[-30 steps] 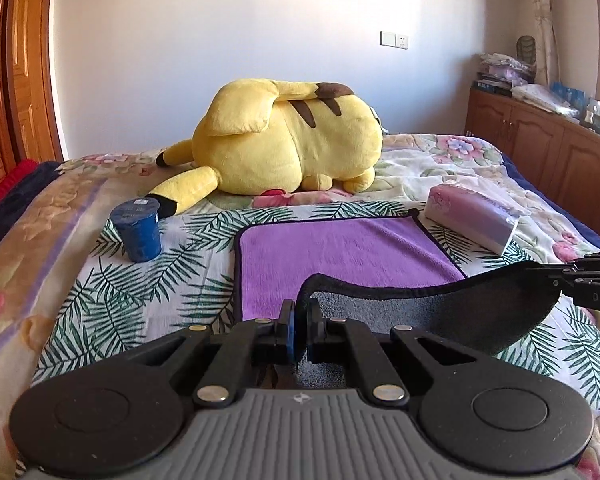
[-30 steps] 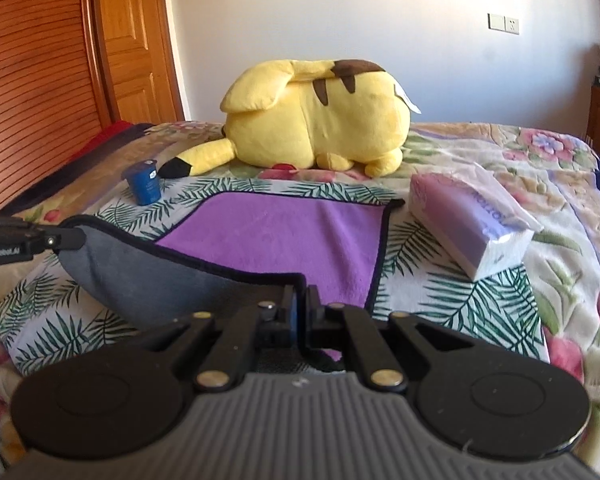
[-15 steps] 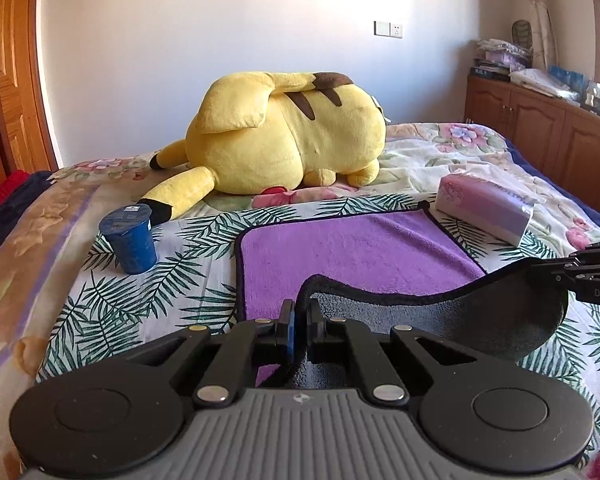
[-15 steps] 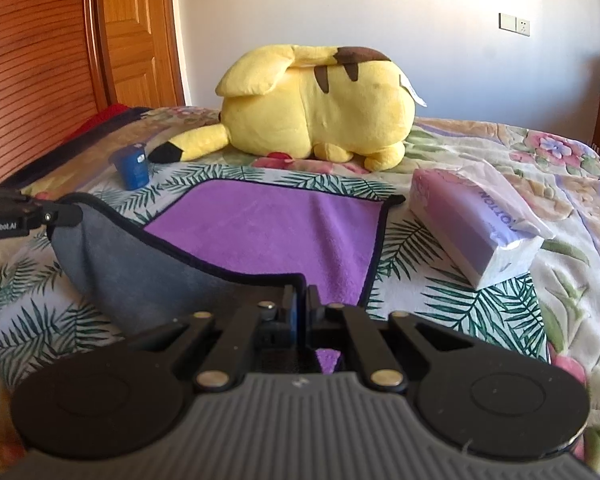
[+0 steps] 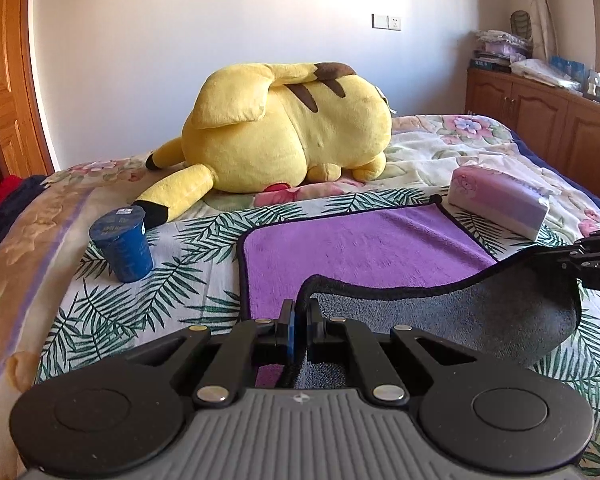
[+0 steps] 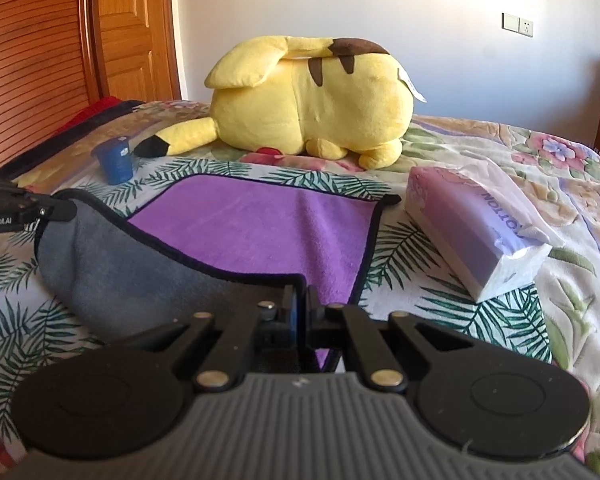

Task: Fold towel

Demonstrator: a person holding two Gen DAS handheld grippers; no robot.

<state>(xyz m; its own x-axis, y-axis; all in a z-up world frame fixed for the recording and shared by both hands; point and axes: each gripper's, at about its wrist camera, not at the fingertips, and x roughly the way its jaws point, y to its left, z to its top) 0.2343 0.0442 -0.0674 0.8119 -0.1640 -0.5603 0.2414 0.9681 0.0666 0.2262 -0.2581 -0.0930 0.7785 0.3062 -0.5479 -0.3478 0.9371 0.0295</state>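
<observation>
A towel, purple on top and grey underneath, lies on the bed with its near edge lifted. My left gripper is shut on the near left corner. My right gripper is shut on the near right corner. The raised grey edge sags between them above the purple face. The right gripper's tip shows at the right of the left wrist view. The left gripper's tip shows at the left of the right wrist view.
A big yellow plush lies behind the towel. A blue cup stands to its left. A tissue pack lies to its right. Wooden cabinets line the right wall.
Both grippers have carried the lifted near edge forward over the purple face, towards the plush. The fold has advanced and both stay shut on their corners.
</observation>
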